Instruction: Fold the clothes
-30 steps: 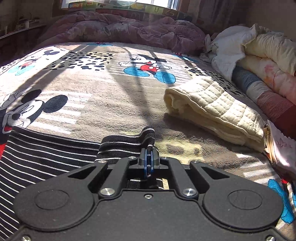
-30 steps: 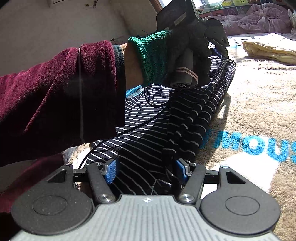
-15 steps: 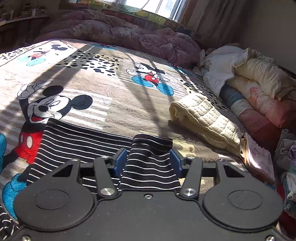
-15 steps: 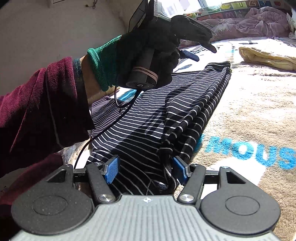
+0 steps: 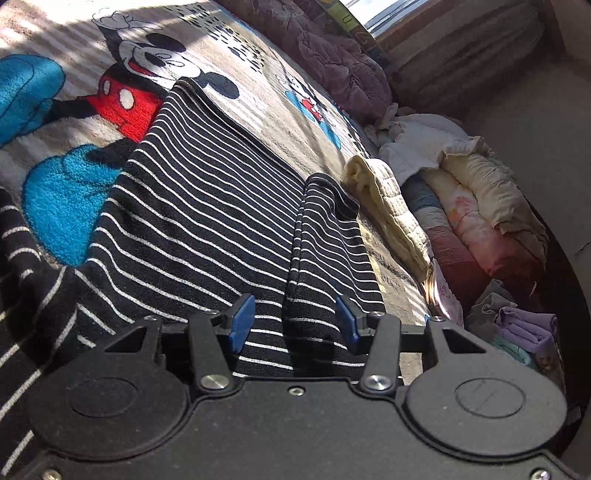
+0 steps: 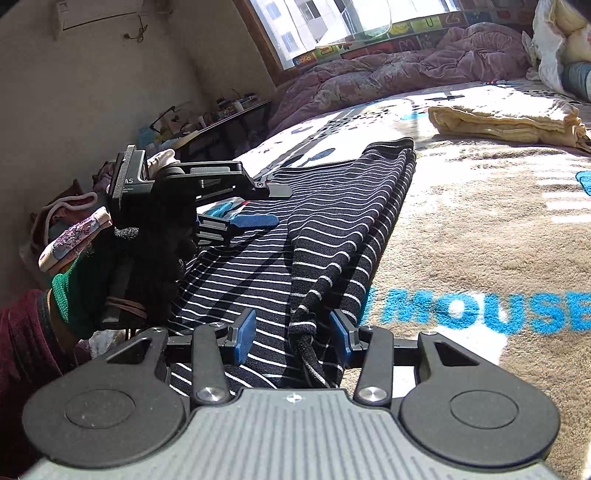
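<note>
Left wrist view: your left gripper (image 5: 293, 326) hangs low over the striped garment (image 5: 207, 218), jaws closing, with a folded ridge of the cloth between the blue pads, which don't press on it. The garment lies flat on the Mickey Mouse blanket (image 5: 122, 88) covering the bed. Beyond it sits a folded cream quilt (image 5: 388, 206), then a heap of bedding (image 5: 480, 206) against the wall.

Right wrist view: your right gripper (image 6: 291, 338) has a bunched edge of the striped garment between its closing jaws, the pads not yet clamping it. Your gloved left hand (image 6: 147, 266) is at left. Sun falls from the window (image 6: 317, 22), a purple duvet (image 6: 399, 74) beneath it.
</note>
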`<state>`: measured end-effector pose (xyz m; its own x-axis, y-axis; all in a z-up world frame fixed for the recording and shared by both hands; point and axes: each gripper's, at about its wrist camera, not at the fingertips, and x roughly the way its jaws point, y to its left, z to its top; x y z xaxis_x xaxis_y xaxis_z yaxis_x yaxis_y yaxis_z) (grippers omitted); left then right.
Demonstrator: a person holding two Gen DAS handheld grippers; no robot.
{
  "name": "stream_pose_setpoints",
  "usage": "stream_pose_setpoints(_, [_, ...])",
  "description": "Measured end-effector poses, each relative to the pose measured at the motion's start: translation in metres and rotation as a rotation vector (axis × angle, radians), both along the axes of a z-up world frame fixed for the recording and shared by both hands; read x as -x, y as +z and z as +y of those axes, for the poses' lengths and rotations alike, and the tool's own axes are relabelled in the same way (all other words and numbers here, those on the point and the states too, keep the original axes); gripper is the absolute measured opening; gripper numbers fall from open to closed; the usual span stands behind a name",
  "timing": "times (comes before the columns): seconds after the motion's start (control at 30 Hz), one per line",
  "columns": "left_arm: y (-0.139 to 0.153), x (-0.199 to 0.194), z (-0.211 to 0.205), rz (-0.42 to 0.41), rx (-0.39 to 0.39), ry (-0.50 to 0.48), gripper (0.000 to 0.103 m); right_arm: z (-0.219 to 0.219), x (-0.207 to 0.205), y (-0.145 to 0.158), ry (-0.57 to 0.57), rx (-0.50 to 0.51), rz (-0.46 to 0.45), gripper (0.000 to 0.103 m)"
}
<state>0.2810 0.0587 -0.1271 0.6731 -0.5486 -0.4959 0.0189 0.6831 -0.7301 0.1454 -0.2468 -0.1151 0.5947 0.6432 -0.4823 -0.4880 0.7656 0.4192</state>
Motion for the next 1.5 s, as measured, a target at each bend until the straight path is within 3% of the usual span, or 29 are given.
stream_pose_setpoints(0.07, [-0.003, -0.001, 0.000, 0.036, 0.064, -0.005, 0.044, 0.004, 0.001, -0.003, -0.012, 0.010, 0.004, 0.041])
stream_pose_setpoints(0.13, [-0.006, -0.003, -0.005, 0.056, 0.086, -0.005, 0.036, 0.005, 0.001, -0.006, -0.018, 0.018, 0.008, 0.025])
stream_pose_setpoints(0.2, [-0.007, -0.006, -0.013, 0.053, 0.025, 0.005, 0.006, 0.004, -0.001, -0.009, -0.030, 0.014, 0.013, 0.017])
stream_pose_setpoints(0.3, [0.012, -0.002, -0.013, -0.037, -0.024, 0.004, 0.006, -0.002, -0.003, -0.012, -0.014, -0.009, 0.046, 0.013])
stream_pose_setpoints(0.33, [0.016, -0.002, -0.016, -0.059, -0.073, -0.011, 0.006, -0.003, -0.003, -0.012, -0.011, 0.006, 0.047, 0.013])
stream_pose_setpoints(0.53, [-0.001, -0.007, -0.014, -0.016, -0.108, -0.012, 0.014, -0.004, -0.004, -0.015, -0.006, 0.028, 0.070, 0.012])
stream_pose_setpoints(0.6, [0.016, 0.002, -0.015, -0.093, -0.201, -0.002, 0.031, -0.005, 0.001, -0.011, -0.011, 0.022, 0.055, 0.017])
stream_pose_setpoints(0.67, [0.032, 0.013, -0.018, -0.170, -0.274, 0.000, 0.037, -0.007, 0.009, -0.003, -0.018, 0.033, 0.015, 0.024])
stream_pose_setpoints(0.7, [0.035, 0.017, -0.021, -0.196, -0.275, -0.016, 0.037, -0.009, 0.013, 0.002, -0.026, 0.036, -0.015, 0.027])
stream_pose_setpoints(0.83, [0.038, 0.023, -0.043, -0.260, -0.292, -0.135, 0.037, 0.007, 0.023, 0.015, -0.042, 0.096, -0.204, 0.027])
stream_pose_setpoints(0.93, [0.029, 0.020, -0.066, -0.263, -0.331, -0.227, 0.037, 0.028, 0.020, 0.019, -0.012, 0.159, -0.332, 0.024])
stream_pose_setpoints(1.03, [0.009, 0.014, -0.089, -0.220, -0.453, -0.289, 0.038, 0.037, 0.001, -0.003, -0.041, 0.240, -0.208, 0.023])
stream_pose_setpoints(1.07, [0.010, 0.014, -0.089, -0.219, -0.457, -0.293, 0.040, 0.039, -0.005, -0.011, -0.053, 0.267, -0.160, 0.023])
stream_pose_setpoints(1.23, [0.019, 0.014, -0.086, -0.225, -0.459, -0.293, 0.038, 0.025, -0.005, -0.007, -0.064, 0.173, -0.116, 0.023])
stream_pose_setpoints(1.43, [0.044, -0.013, -0.101, -0.311, -0.514, -0.284, 0.038, 0.024, -0.004, -0.012, -0.070, 0.140, -0.106, 0.025])
stream_pose_setpoints(1.5, [0.039, -0.038, -0.126, -0.310, -0.610, -0.332, 0.037, 0.024, -0.004, -0.013, -0.072, 0.129, -0.104, 0.025])
